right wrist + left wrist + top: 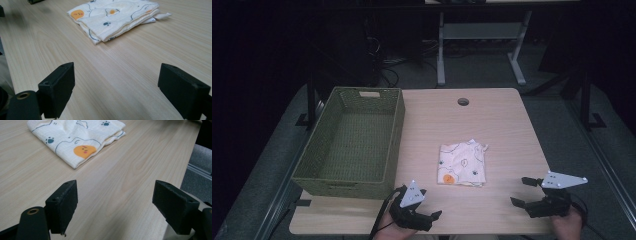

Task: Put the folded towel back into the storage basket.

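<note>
A folded cream cloth (pixel 463 164) printed with paw marks and an orange spot lies flat on the light wooden table (pixel 492 120), right of centre. My left gripper (pixel 427 204) rests at the near edge, below and left of the cloth, open, with nothing between its jaws. My right gripper (pixel 522 191) sits near the front right corner, open and empty too. The left gripper view has its jaws (pixel 117 195) spread wide, with the cloth (pixel 75 137) ahead, orange spot nearest. Along the right gripper (pixel 120 75), the cloth (pixel 112 17) lies farther off.
A green woven basket (pixel 347 187) stands empty on the table's left half, its long side running away from me. A round cable hole (pixel 463 102) is near the far edge. Dark desk frames and cables stand beyond the table.
</note>
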Available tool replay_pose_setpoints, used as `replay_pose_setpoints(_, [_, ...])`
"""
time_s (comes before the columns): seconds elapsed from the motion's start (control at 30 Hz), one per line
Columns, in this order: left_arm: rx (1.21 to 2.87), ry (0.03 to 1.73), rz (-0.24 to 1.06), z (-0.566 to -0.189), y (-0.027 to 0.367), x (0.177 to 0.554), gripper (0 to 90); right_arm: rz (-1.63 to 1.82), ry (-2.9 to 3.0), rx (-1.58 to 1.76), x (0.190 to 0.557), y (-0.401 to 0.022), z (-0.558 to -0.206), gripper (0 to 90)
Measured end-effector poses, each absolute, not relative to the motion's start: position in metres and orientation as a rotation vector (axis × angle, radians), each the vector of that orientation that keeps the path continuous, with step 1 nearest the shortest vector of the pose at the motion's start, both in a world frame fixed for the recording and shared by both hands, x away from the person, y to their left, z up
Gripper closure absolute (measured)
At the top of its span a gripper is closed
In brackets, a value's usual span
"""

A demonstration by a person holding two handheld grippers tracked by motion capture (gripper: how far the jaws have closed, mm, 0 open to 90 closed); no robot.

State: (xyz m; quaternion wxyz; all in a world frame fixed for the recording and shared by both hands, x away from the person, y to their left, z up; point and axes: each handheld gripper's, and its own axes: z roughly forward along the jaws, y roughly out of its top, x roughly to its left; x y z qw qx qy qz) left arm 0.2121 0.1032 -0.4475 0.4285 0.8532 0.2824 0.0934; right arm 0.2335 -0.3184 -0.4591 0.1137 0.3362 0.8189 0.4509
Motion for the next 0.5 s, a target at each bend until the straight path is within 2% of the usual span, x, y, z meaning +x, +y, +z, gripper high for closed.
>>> replay_pose_setpoints(0.5, [2.136,0.681,0.253,-0.4432,0.1057,0.211,21.3,1.337,2.39,0.98,0.232,-0.3178,-0.4569,13.5])
